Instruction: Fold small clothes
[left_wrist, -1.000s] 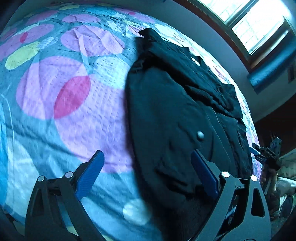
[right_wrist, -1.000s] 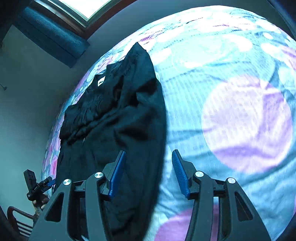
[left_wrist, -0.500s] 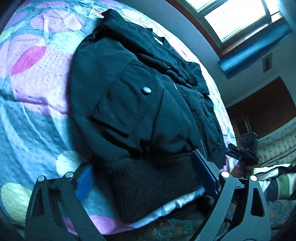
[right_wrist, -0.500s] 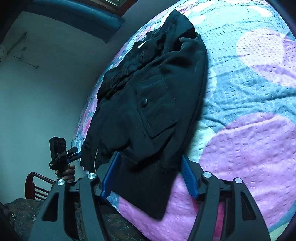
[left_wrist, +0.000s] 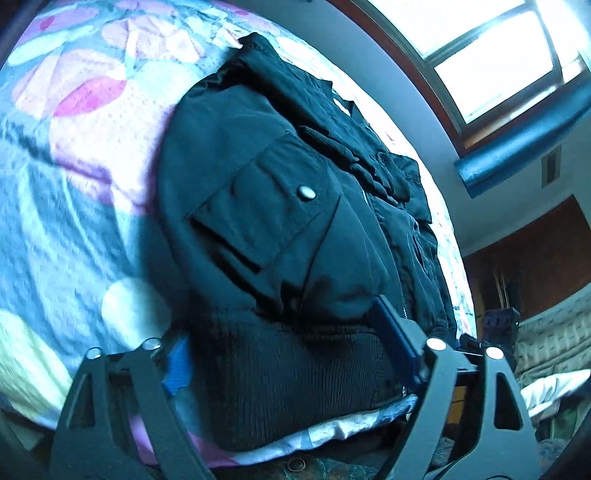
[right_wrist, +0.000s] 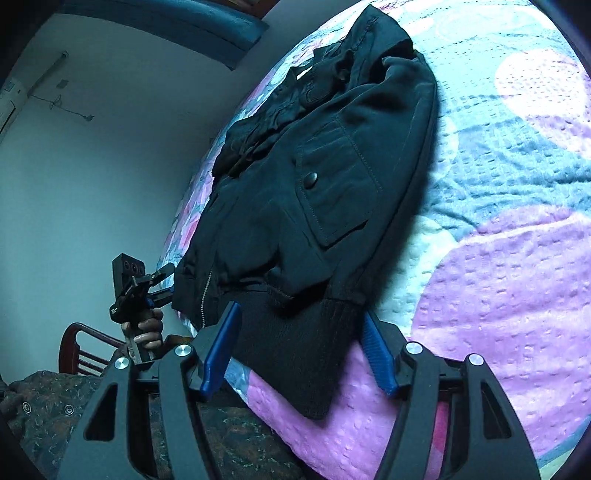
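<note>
Ribbing fills my near view: left gripper (left_wrist: 288, 354) and right gripper (right_wrist: 301, 352), both spread wide, straddle the black jacket's (left_wrist: 280, 206) hem at the bedspread (right_wrist: 517, 295) edge. Beyond, window (left_wrist: 491, 51) and chair (right_wrist: 85, 350).

The small black matt woven-cloth jacket (left_wrist: 280, 206) had a ribbed knit hem and a shiny, probably metal, snap; the pastel quilted bedspread (right_wrist: 517, 280) looked bumpy.

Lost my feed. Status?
Both grippers, left and right, open, straddling the jacket hem. Jacket flat on bedspread. Nothing in the way.
</note>
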